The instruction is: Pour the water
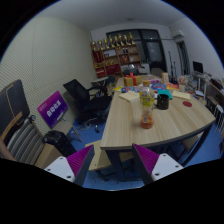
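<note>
A clear plastic bottle [147, 107] with orange liquid in its lower part stands upright on the wooden table [130, 127], well beyond my fingers. A dark cup [191, 102] stands on the table to the right of the bottle. My gripper [112, 165] is open and empty, held above the blue floor in front of the table's near end. Its two magenta pads [79, 160] stand wide apart with nothing between them.
Black office chairs [84, 98] stand left of the table. A purple sign [51, 107] leans by the left wall. A chair [20, 130] is close at the left. Shelves [118, 55] with small items line the far wall. Clutter covers the table's far end [140, 82].
</note>
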